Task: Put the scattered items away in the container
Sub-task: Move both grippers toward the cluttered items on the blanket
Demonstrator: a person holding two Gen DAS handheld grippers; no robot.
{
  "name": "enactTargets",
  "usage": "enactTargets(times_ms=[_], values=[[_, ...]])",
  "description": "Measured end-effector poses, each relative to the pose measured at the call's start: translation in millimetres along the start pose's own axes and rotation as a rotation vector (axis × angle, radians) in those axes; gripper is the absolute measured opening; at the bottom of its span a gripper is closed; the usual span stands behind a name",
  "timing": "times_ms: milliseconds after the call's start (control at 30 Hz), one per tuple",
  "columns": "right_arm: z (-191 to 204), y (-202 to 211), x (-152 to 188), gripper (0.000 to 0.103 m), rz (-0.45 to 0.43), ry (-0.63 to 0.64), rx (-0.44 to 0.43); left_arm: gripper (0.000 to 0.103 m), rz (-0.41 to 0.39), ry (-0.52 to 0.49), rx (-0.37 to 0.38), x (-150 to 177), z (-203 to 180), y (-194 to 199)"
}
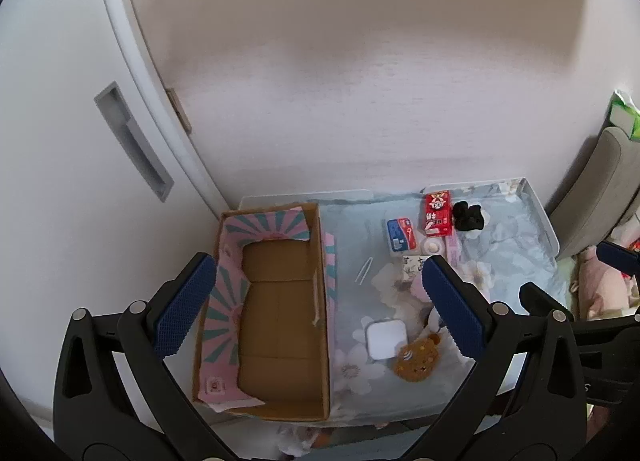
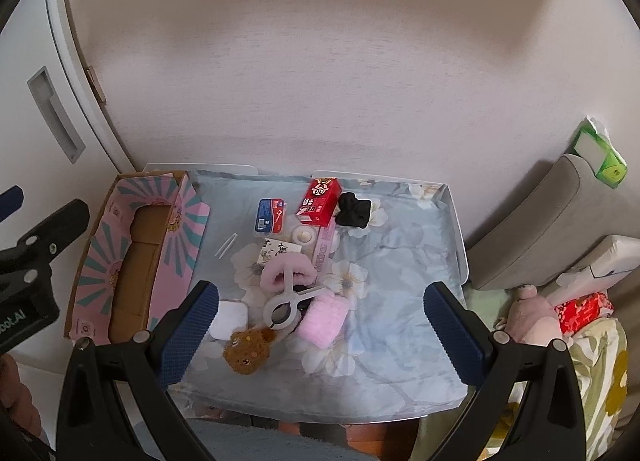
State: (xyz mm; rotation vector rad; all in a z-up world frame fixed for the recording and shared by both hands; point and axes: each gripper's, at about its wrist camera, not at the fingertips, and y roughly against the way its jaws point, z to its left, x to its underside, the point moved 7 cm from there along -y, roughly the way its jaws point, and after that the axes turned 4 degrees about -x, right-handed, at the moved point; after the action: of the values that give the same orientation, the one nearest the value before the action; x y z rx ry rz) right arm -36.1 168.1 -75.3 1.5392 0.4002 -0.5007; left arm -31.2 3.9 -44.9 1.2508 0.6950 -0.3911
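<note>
Two grippers are hovering above a small table (image 2: 452,221) draped in a flowered cloth, and both the left gripper (image 1: 320,313) and the right gripper (image 2: 320,341) are standing with their fingers wide apart, gripping nothing. Sitting at the table's left side is the container, a cardboard box (image 1: 280,321) with pink and teal sunburst flaps, and it is looking empty. Lying scattered to its right are a red carton (image 2: 320,201), a blue packet (image 2: 271,217), a black scrunchie (image 2: 354,211), white tweezers (image 2: 227,245), a pink fluffy clip (image 2: 286,277), a pink pouch (image 2: 322,321), a white square case (image 2: 229,319) and a brown knitted toy (image 2: 249,349). Trouble is likeliest in the tangle near the right gripper: the clip, the pouch and the toy are touching or overlapping, so closing on one may be dragging a neighbour along or knocking it off the near edge. The thin tweezers are lying flat on soft cloth, where broad pads may be pinching fabric instead and shifting everything. The box's folded flaps may also be catching an item on its way in. Readable writing is scarce: the carton's print is staying too blurred to read, and a fragment reading "botAI" is showing on the left gripper's body at the edge of the right wrist view.
</note>
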Motion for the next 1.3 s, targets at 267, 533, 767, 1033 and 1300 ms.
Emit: enactTargets(times_ms=[267, 533, 767, 1033, 1300], values=[[-2, 2, 3, 0.102, 0.001, -0.014, -0.011, 0.103, 0.046, 0.076, -0.036, 2, 3, -3], [-8, 1, 4, 0.102, 0.001, -0.028, -0.019, 0.103, 0.014, 0.113, -0.02, 1, 2, 3], [-26, 29, -6, 0.102, -0.14, -0.067, -0.018, 0.103, 0.02, 0.211, -0.1, 3, 13, 2], [-42, 23, -8, 0.102, -0.138, -0.046, 0.064, 0.103, 0.061, 0.22, -0.195, 8, 16, -7], [-39, 27, -7, 0.102, -0.149, -0.022, -0.055, 0.103, 0.123, 0.22, -0.119, 18, -1, -26]])
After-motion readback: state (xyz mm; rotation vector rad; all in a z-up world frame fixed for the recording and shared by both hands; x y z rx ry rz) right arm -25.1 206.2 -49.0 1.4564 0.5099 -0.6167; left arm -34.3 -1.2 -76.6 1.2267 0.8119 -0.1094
